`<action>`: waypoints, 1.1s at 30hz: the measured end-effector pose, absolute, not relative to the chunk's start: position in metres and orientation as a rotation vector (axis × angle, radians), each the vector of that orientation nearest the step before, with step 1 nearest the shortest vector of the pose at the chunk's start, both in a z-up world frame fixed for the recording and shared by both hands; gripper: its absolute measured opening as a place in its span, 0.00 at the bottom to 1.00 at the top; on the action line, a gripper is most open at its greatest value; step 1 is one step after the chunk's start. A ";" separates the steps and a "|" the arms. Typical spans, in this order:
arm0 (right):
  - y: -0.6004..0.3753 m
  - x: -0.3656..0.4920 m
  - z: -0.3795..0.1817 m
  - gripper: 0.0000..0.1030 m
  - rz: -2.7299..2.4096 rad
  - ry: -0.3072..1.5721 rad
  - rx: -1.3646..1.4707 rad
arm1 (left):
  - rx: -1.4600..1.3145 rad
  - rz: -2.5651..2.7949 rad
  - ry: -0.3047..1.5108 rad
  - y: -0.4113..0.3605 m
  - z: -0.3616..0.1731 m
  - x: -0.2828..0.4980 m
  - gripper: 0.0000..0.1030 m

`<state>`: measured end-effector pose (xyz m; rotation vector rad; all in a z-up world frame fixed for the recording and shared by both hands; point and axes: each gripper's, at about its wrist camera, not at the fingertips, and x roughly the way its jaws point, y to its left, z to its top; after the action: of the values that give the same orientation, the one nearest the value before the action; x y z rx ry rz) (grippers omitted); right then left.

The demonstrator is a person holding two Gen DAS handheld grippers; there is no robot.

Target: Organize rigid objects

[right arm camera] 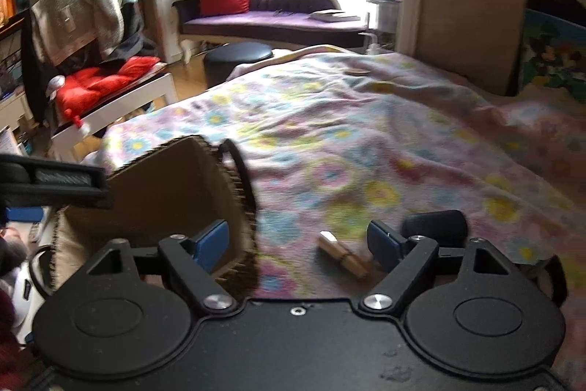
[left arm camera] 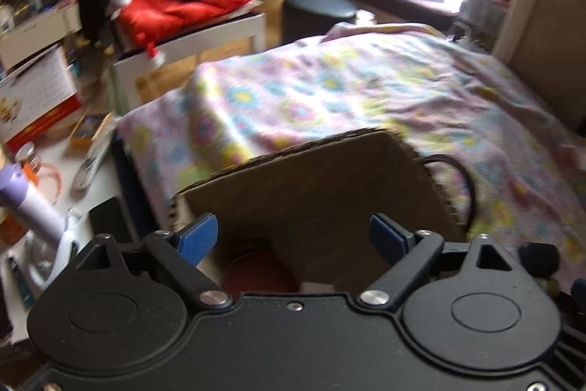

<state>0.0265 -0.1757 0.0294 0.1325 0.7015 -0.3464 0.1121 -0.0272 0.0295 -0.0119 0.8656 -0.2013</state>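
Left wrist view: left gripper hangs spread wide and empty over the cardboard box, a red round object inside. Right gripper, also wide and empty, frames a wooden clothespin on the floral bedspread

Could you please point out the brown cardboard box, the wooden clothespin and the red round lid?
Brown cardboard box (left arm camera: 315, 200): left wrist view, inner back wall.
Wooden clothespin (right arm camera: 342, 253): right wrist view, middle of its body.
Red round lid (left arm camera: 260, 272): left wrist view, top face, inside the box.
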 end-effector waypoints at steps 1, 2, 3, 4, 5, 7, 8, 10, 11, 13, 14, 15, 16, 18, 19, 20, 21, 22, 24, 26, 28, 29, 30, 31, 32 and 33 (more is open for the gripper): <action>-0.182 0.021 0.028 0.85 -0.365 0.695 0.136 | -0.013 -0.223 0.854 -0.030 0.031 0.110 0.85; -0.187 0.016 0.027 0.88 -0.381 0.690 0.141 | -0.013 -0.248 0.840 -0.034 0.033 0.107 0.87; -0.193 0.011 0.025 0.88 -0.397 0.684 0.147 | -0.012 -0.265 0.830 -0.037 0.034 0.104 0.90; -0.199 0.005 0.023 0.89 -0.412 0.679 0.150 | -0.007 -0.285 0.819 -0.041 0.036 0.101 0.91; -0.206 -0.001 0.020 0.89 -0.429 0.680 0.150 | 0.002 -0.305 0.806 -0.046 0.037 0.098 0.91; -0.218 -0.012 0.011 0.90 -0.467 0.690 0.146 | 0.025 -0.344 0.783 -0.057 0.039 0.091 0.91; -0.225 -0.017 0.006 0.90 -0.485 0.700 0.146 | 0.037 -0.362 0.773 -0.062 0.040 0.087 0.91; -0.239 -0.026 -0.005 0.90 -0.515 0.730 0.150 | 0.059 -0.404 0.762 -0.075 0.040 0.080 0.92; -0.245 -0.030 -0.010 0.90 -0.531 0.742 0.152 | 0.069 -0.425 0.763 -0.080 0.039 0.078 0.92; -0.257 -0.040 -0.021 0.90 -0.567 0.768 0.160 | 0.079 -0.454 0.776 -0.088 0.037 0.074 0.92; -0.263 -0.042 -0.025 0.90 -0.580 0.779 0.166 | 0.076 -0.470 0.785 -0.092 0.035 0.073 0.92; -0.267 -0.045 -0.029 0.89 -0.593 0.788 0.174 | 0.071 -0.485 0.793 -0.096 0.034 0.071 0.92; -0.273 -0.048 -0.032 0.88 -0.606 0.795 0.183 | 0.067 -0.498 0.804 -0.099 0.032 0.071 0.93; -0.283 -0.048 -0.033 0.87 -0.626 0.795 0.195 | 0.063 -0.506 0.822 -0.104 0.030 0.070 0.94; -0.289 -0.046 -0.032 0.85 -0.634 0.786 0.203 | 0.066 -0.500 0.826 -0.106 0.029 0.070 0.94; -0.294 -0.043 -0.029 0.84 -0.641 0.774 0.209 | 0.075 -0.492 0.827 -0.107 0.028 0.069 0.94; -0.298 -0.041 -0.026 0.83 -0.643 0.761 0.212 | 0.084 -0.486 0.826 -0.108 0.027 0.069 0.94; -0.303 -0.033 -0.022 0.80 -0.642 0.740 0.215 | 0.093 -0.480 0.825 -0.109 0.027 0.068 0.94; -0.310 -0.017 -0.018 0.72 -0.634 0.707 0.215 | 0.097 -0.479 0.826 -0.110 0.026 0.065 0.94; -0.320 0.009 -0.019 0.60 -0.621 0.692 0.209 | 0.088 -0.493 0.829 -0.110 0.027 0.064 0.94; -0.330 0.034 -0.022 0.48 -0.610 0.701 0.209 | 0.084 -0.508 0.829 -0.110 0.027 0.063 0.94; -0.334 0.048 -0.025 0.46 -0.607 0.711 0.206 | 0.086 -0.513 0.827 -0.111 0.028 0.062 0.94; -0.339 0.063 -0.030 0.46 -0.605 0.728 0.204 | 0.090 -0.514 0.825 -0.112 0.028 0.062 0.94; -0.343 0.076 -0.035 0.46 -0.606 0.746 0.200 | 0.095 -0.513 0.824 -0.114 0.028 0.062 0.94; -0.345 0.086 -0.040 0.46 -0.606 0.768 0.192 | 0.098 -0.510 0.824 -0.114 0.027 0.061 0.94; -0.347 0.098 -0.047 0.46 -0.608 0.791 0.181 | 0.098 -0.506 0.826 -0.115 0.027 0.062 0.94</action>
<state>0.0976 -0.3468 -0.0468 0.1811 0.7906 -0.6083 0.0616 -0.1148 0.0270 0.0983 0.8256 -0.5063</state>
